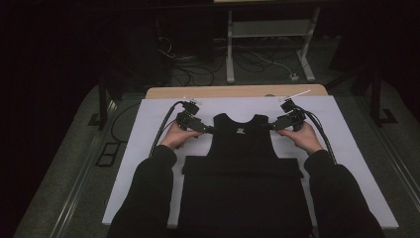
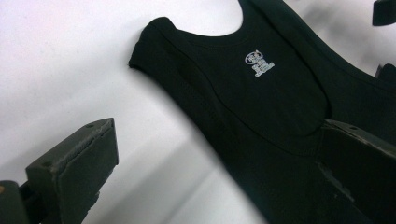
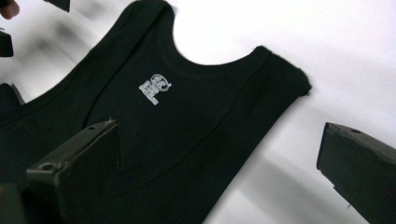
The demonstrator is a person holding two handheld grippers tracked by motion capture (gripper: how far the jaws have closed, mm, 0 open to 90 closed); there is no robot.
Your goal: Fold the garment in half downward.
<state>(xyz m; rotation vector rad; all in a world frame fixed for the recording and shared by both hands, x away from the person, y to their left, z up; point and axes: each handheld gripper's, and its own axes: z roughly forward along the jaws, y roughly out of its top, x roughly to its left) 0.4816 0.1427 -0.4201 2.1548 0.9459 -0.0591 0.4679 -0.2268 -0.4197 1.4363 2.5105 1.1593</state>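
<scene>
both grippers, left gripper (image 1: pixel 205 130) and right gripper (image 1: pixel 273 127), sit with jaws spread at the two shoulder straps of a black tank top (image 1: pixel 241 148), grasping nothing.
the tank top lies flat on the white sheet (image 1: pixel 148 129) covering the table, neckline pointing away from the person, its printed label (image 2: pixel 259 62) face up between the straps; the lower half looks folded up into a wider band across the body, so one fold seems done while the upper part is not yet folded or gripped. in each gripper view the jaws straddle a strap edge without touching it. the left hand (image 1: pixel 174 135) and right hand (image 1: pixel 305 136) are held low and symmetric, forearms reaching forward along either side of the garment, grippers angled inward toward the neckline.
</scene>
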